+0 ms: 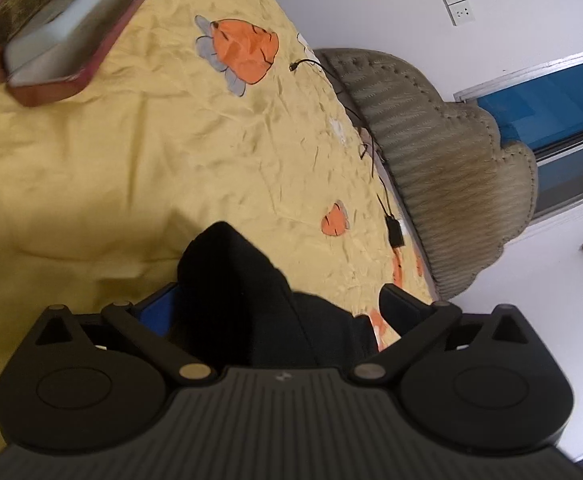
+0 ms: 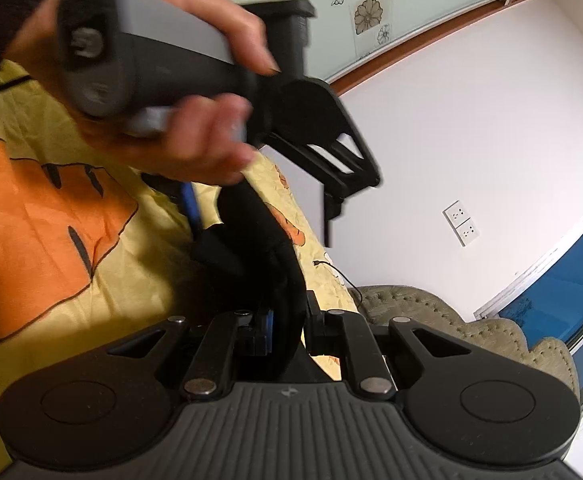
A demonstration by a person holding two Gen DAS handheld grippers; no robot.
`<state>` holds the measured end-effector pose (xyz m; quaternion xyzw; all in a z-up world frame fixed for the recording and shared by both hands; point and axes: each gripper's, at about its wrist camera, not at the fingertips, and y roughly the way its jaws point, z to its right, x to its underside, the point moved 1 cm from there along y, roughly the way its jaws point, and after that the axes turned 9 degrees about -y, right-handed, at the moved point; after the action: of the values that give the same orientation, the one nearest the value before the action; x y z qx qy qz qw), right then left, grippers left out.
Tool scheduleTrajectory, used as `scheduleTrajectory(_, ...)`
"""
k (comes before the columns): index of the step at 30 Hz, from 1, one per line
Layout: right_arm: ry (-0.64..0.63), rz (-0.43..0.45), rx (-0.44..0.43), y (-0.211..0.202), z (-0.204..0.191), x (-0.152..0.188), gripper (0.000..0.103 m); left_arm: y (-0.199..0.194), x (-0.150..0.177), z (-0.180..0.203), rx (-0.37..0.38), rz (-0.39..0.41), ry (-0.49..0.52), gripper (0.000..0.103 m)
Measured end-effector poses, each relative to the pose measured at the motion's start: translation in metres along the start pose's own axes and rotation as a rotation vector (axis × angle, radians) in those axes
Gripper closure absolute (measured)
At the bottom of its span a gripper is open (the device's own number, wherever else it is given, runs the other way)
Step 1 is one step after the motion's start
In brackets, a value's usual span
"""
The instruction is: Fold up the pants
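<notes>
The black pants [image 1: 247,292] hang bunched above a yellow bedsheet [image 1: 131,152] with orange prints. In the left wrist view my left gripper [image 1: 275,300] stands wide open, with the black cloth lying between its fingers and not pinched. In the right wrist view my right gripper [image 2: 289,320] is shut on a thick fold of the black pants [image 2: 259,232]. The left gripper [image 2: 195,216], held in a hand [image 2: 195,148], is just ahead of it, its blue pad against the same cloth.
An open red-brown case [image 1: 63,28] lies on the sheet at the far left. A beige ribbed cushion [image 1: 451,160] and a black cable with a plug [image 1: 393,232] run along the bed's far edge. White wall, sockets [image 1: 457,0] and a window [image 1: 551,108] lie beyond.
</notes>
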<state>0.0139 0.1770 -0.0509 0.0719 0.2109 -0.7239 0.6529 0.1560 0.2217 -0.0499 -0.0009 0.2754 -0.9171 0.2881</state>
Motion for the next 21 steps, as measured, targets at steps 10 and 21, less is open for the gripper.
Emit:
scheduleTrajectory(10, 0.024, 0.006, -0.030, -0.001, 0.002, 0.003, 0.090, 0.003, 0.003, 0.005, -0.072, 0.001, 0.124, 0.071)
scheduleTrajectory(21, 0.078, 0.005, -0.047, 0.000, 0.013, 0.009, 0.090, -0.004, 0.012, 0.031, -0.095, 0.048, 0.189, 0.089)
